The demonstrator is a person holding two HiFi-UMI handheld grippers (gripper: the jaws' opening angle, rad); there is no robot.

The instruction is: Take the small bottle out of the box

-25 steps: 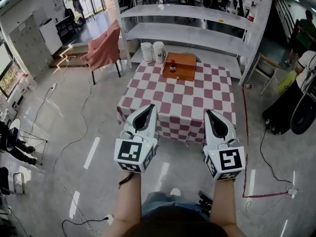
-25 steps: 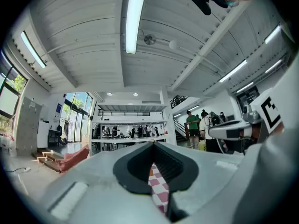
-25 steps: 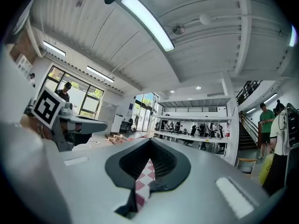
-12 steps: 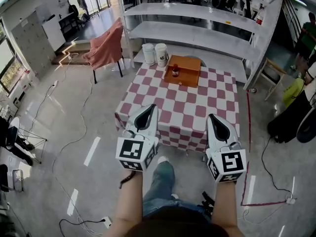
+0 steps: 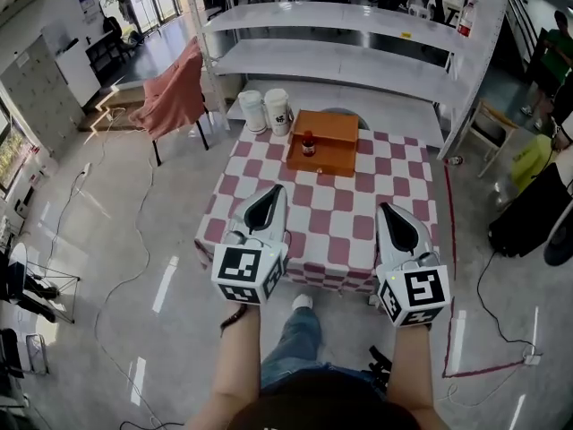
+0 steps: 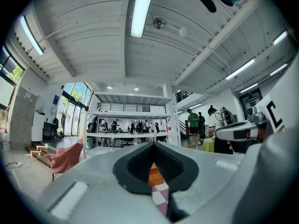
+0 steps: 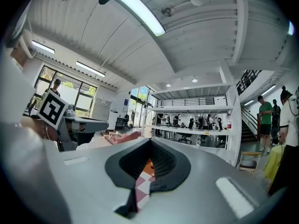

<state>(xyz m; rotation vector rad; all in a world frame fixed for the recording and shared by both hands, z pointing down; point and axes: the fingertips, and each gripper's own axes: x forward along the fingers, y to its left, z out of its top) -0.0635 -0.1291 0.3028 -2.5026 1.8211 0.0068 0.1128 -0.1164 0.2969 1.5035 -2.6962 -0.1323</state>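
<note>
A small dark bottle with a red cap (image 5: 308, 142) stands upright in an open brown box (image 5: 327, 138) at the far side of a table with a red-and-white checked cloth (image 5: 322, 218). Both grippers hover side by side over the table's near edge, far short of the box. My left gripper (image 5: 271, 193) is shut with nothing in it, and so is my right gripper (image 5: 392, 210). In the left gripper view, the shut left gripper (image 6: 153, 146) shows only a sliver of the box (image 6: 154, 174) through its slit. The right gripper (image 7: 150, 142) looks the same in its own view.
Two white pails (image 5: 266, 111) stand on the table's far left corner beside the box. White shelving (image 5: 358, 61) rises behind the table. A chair draped in pink cloth (image 5: 173, 98) stands at the left. Cables (image 5: 134, 231) trail over the floor; people stand at the right.
The person has stepped toward the table, so the table and box now sit closer to the grippers. Both grippers stay shut and side by side.
</note>
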